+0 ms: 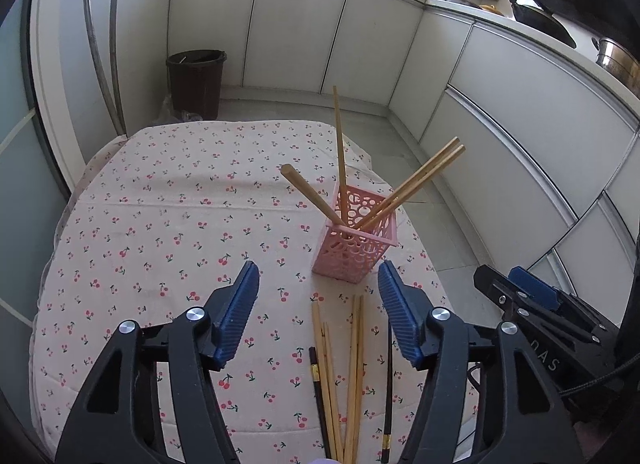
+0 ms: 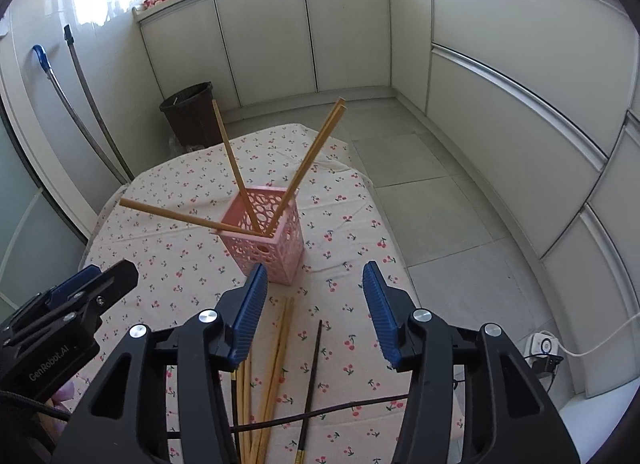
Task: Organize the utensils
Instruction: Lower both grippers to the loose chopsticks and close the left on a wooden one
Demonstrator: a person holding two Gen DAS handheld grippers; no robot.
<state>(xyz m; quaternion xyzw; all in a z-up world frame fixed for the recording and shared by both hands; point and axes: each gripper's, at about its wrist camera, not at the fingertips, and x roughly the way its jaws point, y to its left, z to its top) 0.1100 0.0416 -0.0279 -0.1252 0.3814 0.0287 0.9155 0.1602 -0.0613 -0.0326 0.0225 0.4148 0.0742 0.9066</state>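
A pink perforated holder (image 1: 354, 242) (image 2: 266, 238) stands upright on the cherry-print tablecloth (image 1: 160, 224) with several wooden chopsticks (image 1: 340, 152) (image 2: 316, 148) leaning out of it. More wooden chopsticks (image 1: 354, 376) (image 2: 276, 356) and black chopsticks (image 1: 388, 396) (image 2: 314, 360) lie flat on the cloth near me. My left gripper (image 1: 318, 292) is open and empty, above the lying chopsticks, just short of the holder. My right gripper (image 2: 314, 288) is open and empty, right of the holder, over the black chopstick.
A dark bin (image 1: 196, 82) (image 2: 190, 112) stands on the floor beyond the table. White cabinets (image 1: 300, 24) line the back and right. Two poles (image 1: 102, 44) lean at the left wall. A power strip (image 2: 544, 348) and cable lie on the floor at right.
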